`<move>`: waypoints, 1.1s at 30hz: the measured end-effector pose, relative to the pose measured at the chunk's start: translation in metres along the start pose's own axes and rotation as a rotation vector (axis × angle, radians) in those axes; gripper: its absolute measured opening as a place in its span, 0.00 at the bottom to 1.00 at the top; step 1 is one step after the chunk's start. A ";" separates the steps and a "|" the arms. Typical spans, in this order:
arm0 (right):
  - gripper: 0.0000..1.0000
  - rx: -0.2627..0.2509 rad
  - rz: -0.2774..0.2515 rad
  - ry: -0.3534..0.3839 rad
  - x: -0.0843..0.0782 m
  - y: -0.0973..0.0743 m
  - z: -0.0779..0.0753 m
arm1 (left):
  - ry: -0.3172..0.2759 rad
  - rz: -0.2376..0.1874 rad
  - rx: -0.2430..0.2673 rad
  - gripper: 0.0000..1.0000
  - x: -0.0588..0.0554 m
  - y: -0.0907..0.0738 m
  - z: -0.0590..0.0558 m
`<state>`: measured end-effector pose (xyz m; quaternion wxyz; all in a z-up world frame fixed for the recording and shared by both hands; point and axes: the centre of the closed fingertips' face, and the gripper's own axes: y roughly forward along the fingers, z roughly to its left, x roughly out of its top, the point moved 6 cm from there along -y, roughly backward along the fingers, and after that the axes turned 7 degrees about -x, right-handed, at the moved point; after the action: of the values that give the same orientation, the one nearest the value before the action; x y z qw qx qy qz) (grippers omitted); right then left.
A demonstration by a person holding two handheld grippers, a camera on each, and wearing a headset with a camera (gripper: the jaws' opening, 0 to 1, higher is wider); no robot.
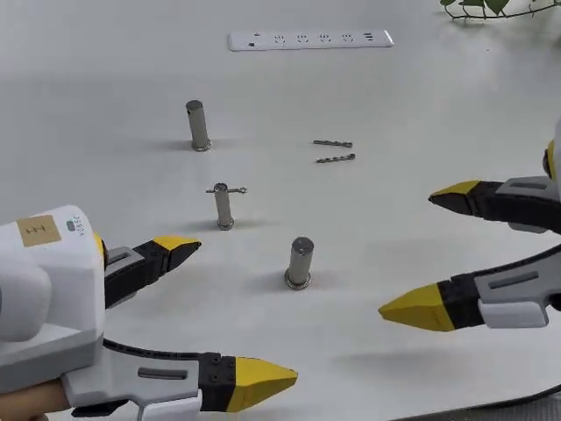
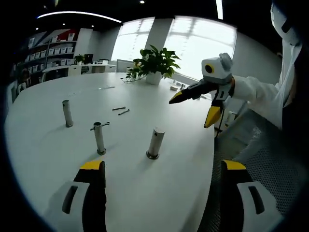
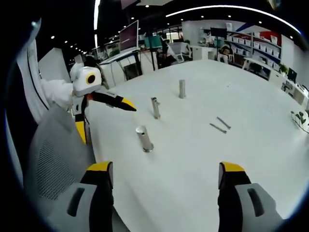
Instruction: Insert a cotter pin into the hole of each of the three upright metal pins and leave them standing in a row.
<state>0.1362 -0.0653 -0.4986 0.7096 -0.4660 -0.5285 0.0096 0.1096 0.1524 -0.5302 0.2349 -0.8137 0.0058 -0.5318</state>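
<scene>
Cotter pin (image 1: 237,189) sits in middle metal pin (image 1: 224,212); left gripper (image 1: 245,311), right gripper (image 1: 406,253) fingers apart

Overall light: I read the head view as bright and even; the white table (image 1: 421,88) is close to washed out.
Sources: windows (image 2: 195,38) blow out in my left gripper view; a ceiling strip light (image 3: 227,7) arcs across the right one.
Shadows: soft and faint, lying beside each metal pin (image 1: 299,262).
Focus: sharp at centre, no motion blur that I can see.
Distortion: fisheye curves the table edge in both gripper views.
</scene>
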 end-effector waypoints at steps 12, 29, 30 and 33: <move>0.82 -0.004 0.062 -0.120 0.020 0.011 -0.045 | -0.009 -0.012 0.027 0.99 0.000 -0.007 0.001; 0.53 0.054 0.131 -0.297 0.049 0.046 -0.091 | -0.029 -0.019 0.045 0.99 -0.002 -0.011 -0.001; 0.51 0.060 0.136 -0.302 0.049 0.048 -0.093 | -0.029 -0.019 0.047 0.99 -0.001 -0.012 -0.001; 0.48 0.076 0.154 -0.323 0.049 0.058 -0.097 | -0.033 -0.025 0.054 0.99 0.000 -0.013 -0.001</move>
<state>0.2585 -0.0711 -0.5020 0.6297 -0.4706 -0.5974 0.1586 0.1059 0.1639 -0.5247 0.2504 -0.8156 -0.0225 -0.5211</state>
